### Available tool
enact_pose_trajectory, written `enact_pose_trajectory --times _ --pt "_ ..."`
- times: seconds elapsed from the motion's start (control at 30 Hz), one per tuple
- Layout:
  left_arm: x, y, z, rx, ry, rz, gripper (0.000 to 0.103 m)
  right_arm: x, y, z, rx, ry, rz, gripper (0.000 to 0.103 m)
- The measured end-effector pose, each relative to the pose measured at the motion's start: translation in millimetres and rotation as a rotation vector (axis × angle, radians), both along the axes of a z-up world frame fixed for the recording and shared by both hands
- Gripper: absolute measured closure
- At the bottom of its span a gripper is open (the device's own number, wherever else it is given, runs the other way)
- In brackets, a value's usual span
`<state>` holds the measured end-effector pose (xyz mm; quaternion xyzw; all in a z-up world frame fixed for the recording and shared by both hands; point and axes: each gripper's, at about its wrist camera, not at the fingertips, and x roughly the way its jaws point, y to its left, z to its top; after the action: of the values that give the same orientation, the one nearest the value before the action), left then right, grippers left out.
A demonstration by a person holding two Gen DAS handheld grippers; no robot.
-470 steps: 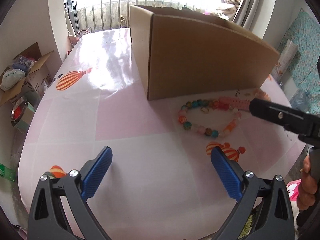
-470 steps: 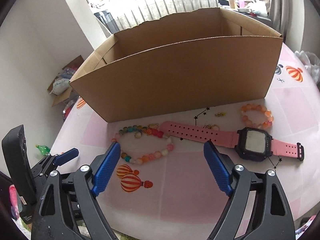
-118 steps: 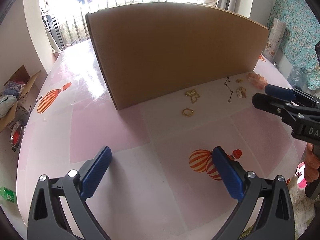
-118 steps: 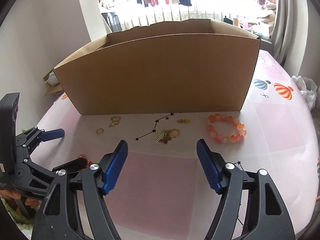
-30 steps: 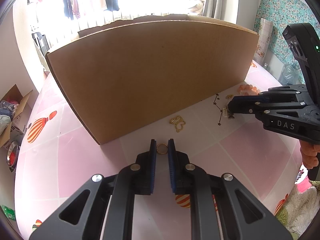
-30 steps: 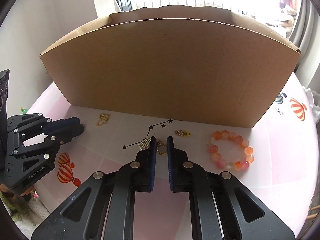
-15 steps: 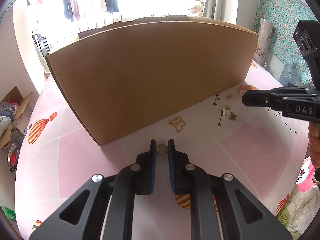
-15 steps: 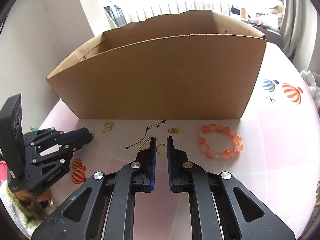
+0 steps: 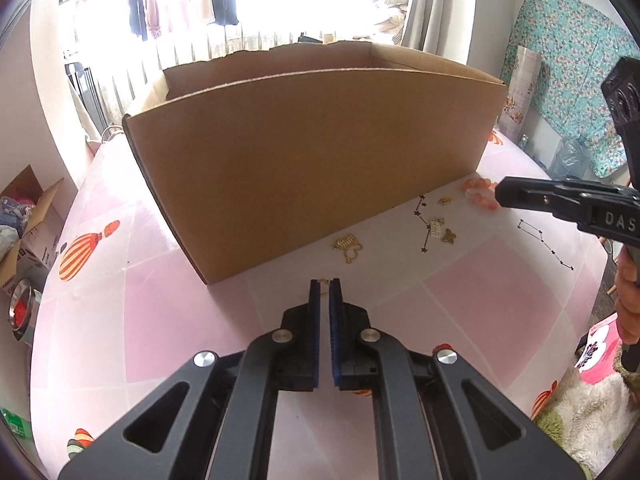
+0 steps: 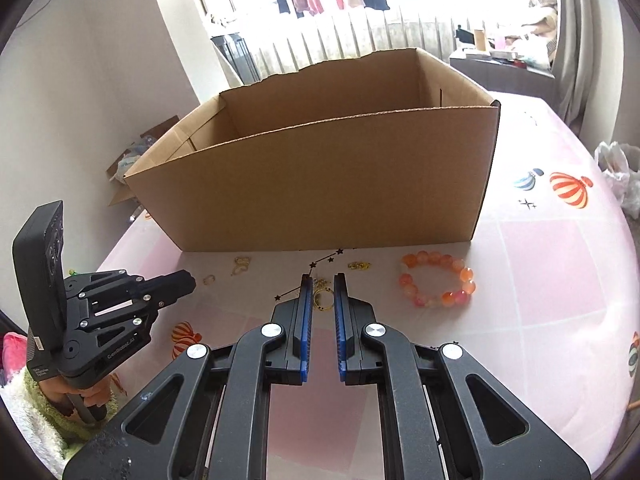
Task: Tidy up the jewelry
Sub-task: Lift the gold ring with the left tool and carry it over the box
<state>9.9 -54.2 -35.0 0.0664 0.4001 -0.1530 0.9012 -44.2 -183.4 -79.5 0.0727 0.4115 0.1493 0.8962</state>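
Note:
An open cardboard box stands on the pink tablecloth. In front of it lie an orange bead bracelet, a gold charm, a comb charm and a butterfly charm. My left gripper sits low at the table, its jaws closing to a thin slit. A small gold ring lies just past its tips, apparently free. My right gripper hangs above the table, shut on a second gold ring.
A tiny gold piece lies by the box's front wall. A person's hand holds the right gripper at the table's right edge. On the floor to the left are an open carton and a metal bowl. A white bag sits far right.
My right gripper has risen and drifted right, away from the comb and butterfly charms, keeping its ring. The left jaws have narrowed, and the ring now shows at their very tips.

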Motion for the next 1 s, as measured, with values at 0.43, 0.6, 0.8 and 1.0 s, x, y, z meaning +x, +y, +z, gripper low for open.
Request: enact_pose_trajectory --times 0.43,0.6,0.8,1.0 --pt "17.9 -2.8 -7.7 0.01 0.064 0.059 0.081 6.1 10.5 -7.2 0.054 0.04 0.018 0.094" --pt "17.5 -10.3 -6.5 0.051 0.062 0.053 0.092 11.8 11.8 -11.1 0.066 0.044 0.025 0.094" --pt "15.9 -9.2 -5.9 0.053 0.059 0.052 0.092 8.5 7.1 -10.0 0.08 0.033 0.018 0.094" --pt "8.3 -1.7 -2.0 0.04 0.053 0.052 0.092 -4.5 2.6 1.0 0.076 -0.001 0.009 0.094"
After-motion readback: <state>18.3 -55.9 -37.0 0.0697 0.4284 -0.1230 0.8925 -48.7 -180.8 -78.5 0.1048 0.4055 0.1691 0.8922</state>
